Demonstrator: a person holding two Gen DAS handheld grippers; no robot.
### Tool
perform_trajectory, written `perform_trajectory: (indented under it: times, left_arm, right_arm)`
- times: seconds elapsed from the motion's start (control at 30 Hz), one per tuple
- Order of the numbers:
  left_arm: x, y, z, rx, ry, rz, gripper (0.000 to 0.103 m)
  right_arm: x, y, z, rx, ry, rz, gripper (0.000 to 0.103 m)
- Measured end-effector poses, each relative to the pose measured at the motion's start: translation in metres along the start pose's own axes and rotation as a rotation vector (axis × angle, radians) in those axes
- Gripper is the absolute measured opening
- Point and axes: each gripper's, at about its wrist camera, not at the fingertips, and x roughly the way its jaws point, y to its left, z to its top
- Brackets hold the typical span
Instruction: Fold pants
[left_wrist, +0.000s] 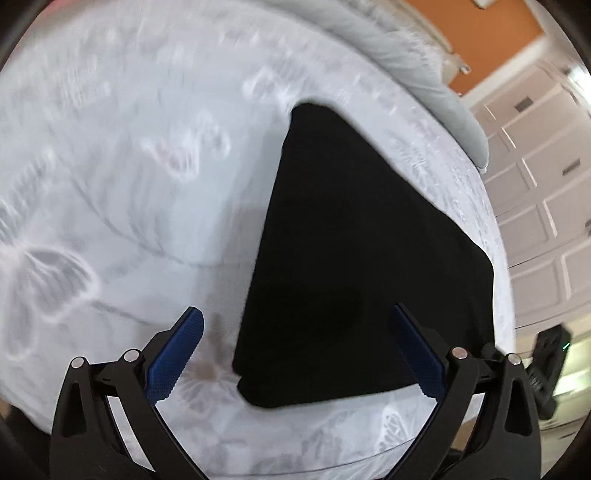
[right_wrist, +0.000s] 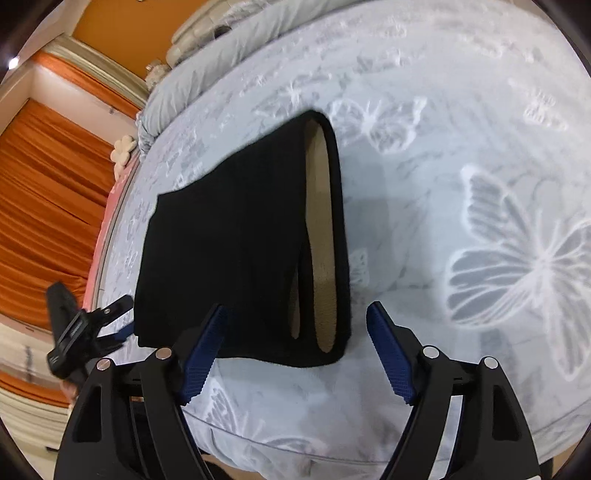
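- Grippers hang over the bed: left gripper (left_wrist: 295, 350) and right gripper (right_wrist: 297, 350), fingers spread wide, holding nothing.
- Black pants (right_wrist: 229, 251) lie folded flat on soft butterfly bedspread (right_wrist: 480, 184), tan waistband (right_wrist: 321, 240) showing.

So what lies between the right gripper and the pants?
Nothing: in the right wrist view only bare bedspread separates the open right gripper from the pants.

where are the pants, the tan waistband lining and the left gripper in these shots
pants (right_wrist: 229, 258), right wrist view, middle of the black folded fabric
tan waistband lining (right_wrist: 319, 236), right wrist view, inner band at the open end
left gripper (left_wrist: 295, 350), left wrist view, midway between its open blue fingertips
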Motion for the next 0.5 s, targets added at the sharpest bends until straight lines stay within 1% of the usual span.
perform_trajectory:
  times: [0.07, 0.1, 0.13, 0.17, 0.2, 0.23, 0.27, 0.3, 0.33, 0.37, 0.4, 0.43, 0.5]
  left_arm:
    - [0.021, 0.007, 0.002, -0.066, 0.078, -0.057, 0.098]
    - [0.026, 0.006, 0.003, -0.076, 0.088, -0.063, 0.098]
    - [0.027, 0.002, 0.003, -0.064, 0.077, -0.055, 0.098]
    - [0.028, -0.002, 0.004, -0.048, 0.080, -0.072, 0.098]
    - [0.031, -0.006, 0.005, -0.035, 0.099, -0.116, 0.098]
    - [0.035, -0.011, 0.005, -0.033, 0.131, -0.165, 0.093]
    - [0.037, -0.014, 0.005, -0.032, 0.134, -0.142, 0.090]
    - [0.037, -0.017, 0.005, -0.019, 0.126, -0.098, 0.072]
    - [0.035, -0.018, 0.004, -0.016, 0.123, -0.076, 0.056]
    - [0.031, -0.017, 0.004, -0.030, 0.120, -0.080, 0.048]
    - [0.024, -0.016, 0.002, -0.040, 0.121, -0.108, 0.036]
    - [0.011, -0.019, 0.000, -0.021, 0.116, -0.133, 0.028]
    - [-0.008, -0.026, -0.006, 0.032, 0.107, -0.159, 0.027]
  right_arm:
    - [0.012, -0.005, 0.000, 0.041, 0.052, 0.033, 0.080]
    - [0.021, -0.007, -0.001, 0.070, 0.086, 0.070, 0.082]
    - [0.027, -0.008, -0.002, 0.087, 0.104, 0.090, 0.085]
    - [0.031, -0.007, -0.003, 0.095, 0.111, 0.101, 0.086]
    - [0.035, -0.005, -0.003, 0.091, 0.105, 0.104, 0.086]
    - [0.036, -0.002, -0.004, 0.081, 0.091, 0.103, 0.080]
    - [0.037, 0.002, -0.004, 0.062, 0.080, 0.089, 0.054]
    - [0.036, 0.005, -0.003, 0.045, 0.075, 0.077, 0.044]
    - [0.033, 0.007, -0.004, 0.045, 0.073, 0.112, 0.039]
    - [0.029, 0.010, -0.004, 0.051, 0.062, 0.130, 0.036]
    - [0.019, 0.018, -0.007, 0.019, 0.038, 0.127, 0.036]
    - [0.010, 0.026, -0.010, -0.017, 0.022, 0.119, 0.034]
    - [-0.003, 0.031, -0.022, -0.031, 0.017, 0.158, 0.034]
